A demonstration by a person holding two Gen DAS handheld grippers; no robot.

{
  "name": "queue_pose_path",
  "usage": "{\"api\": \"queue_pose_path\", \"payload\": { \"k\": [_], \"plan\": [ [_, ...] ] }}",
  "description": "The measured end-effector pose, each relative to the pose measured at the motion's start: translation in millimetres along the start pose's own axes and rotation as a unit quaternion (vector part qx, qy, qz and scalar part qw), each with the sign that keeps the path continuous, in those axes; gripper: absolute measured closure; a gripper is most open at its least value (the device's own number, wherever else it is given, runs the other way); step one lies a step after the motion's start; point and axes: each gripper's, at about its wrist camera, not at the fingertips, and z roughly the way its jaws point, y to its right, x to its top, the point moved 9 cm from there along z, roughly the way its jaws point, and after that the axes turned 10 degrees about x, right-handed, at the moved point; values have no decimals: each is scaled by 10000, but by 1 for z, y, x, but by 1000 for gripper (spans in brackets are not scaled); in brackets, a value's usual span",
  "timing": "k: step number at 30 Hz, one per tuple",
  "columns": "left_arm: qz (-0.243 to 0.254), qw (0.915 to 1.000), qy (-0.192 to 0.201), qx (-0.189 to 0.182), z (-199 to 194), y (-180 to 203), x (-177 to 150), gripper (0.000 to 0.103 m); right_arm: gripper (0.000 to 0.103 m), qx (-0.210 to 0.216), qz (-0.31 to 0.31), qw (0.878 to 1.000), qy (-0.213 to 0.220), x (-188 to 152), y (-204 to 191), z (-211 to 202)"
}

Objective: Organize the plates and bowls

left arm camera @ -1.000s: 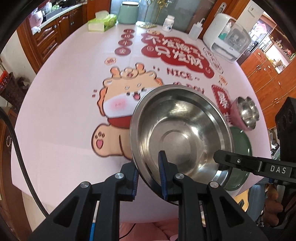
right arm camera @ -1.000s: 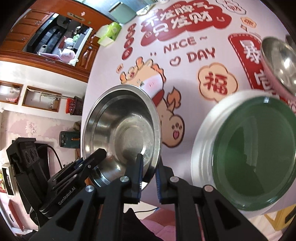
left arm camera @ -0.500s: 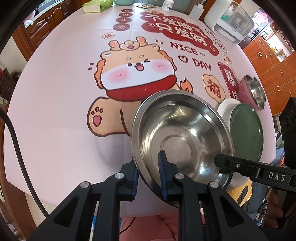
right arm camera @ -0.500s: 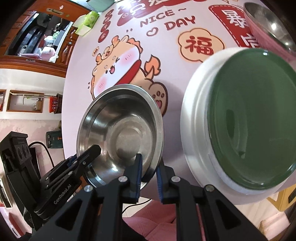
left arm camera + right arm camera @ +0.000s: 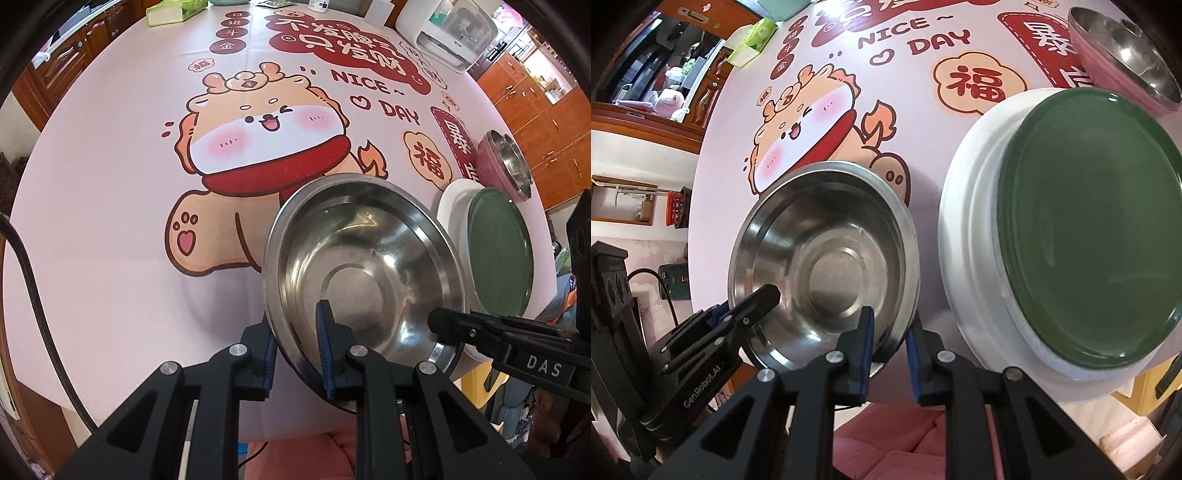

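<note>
Left wrist view, item one: steel bowl [image 5: 364, 266], large, held by its near rim between both tools and now lowered close to the pink printed tablecloth [image 5: 110, 221] near the table's front edge; a second ago you carried it higher, with more of the far table in sight. Item two: your left gripper [image 5: 297, 345], clamped on the bowl's rim, one pad inside, one outside. Item three: your right gripper [image 5: 888, 345], astride the opposite stretch of rim, its jaws just beginning to open, the rim between the pads. Item four: green plate [image 5: 1089, 229], stacked on a white plate [image 5: 971, 229], just right of the bowl. Item five: a smaller steel bowl nested in a pink bowl [image 5: 1108, 70], beyond the plates. Assessment: the descent looks finished and release has begun, so the bowl is probably being set down here beside the plate stack.
</note>
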Motion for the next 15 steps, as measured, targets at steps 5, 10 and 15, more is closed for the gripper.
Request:
{"api": "queue_pose_path", "payload": {
  "k": [5,10,15],
  "plan": [
    [49,10000,3,75,2,-3,4,84,79,36,52,10000,73,-1,-1,-1],
    [57,9999,55,76,3,-7,8,81,69,-22,33,9998,215,-2,-2,-7],
    [84,9998,148,103,-1,-8,11,75,69,-95,45,9995,286,-4,-1,-12]
  ]
}}
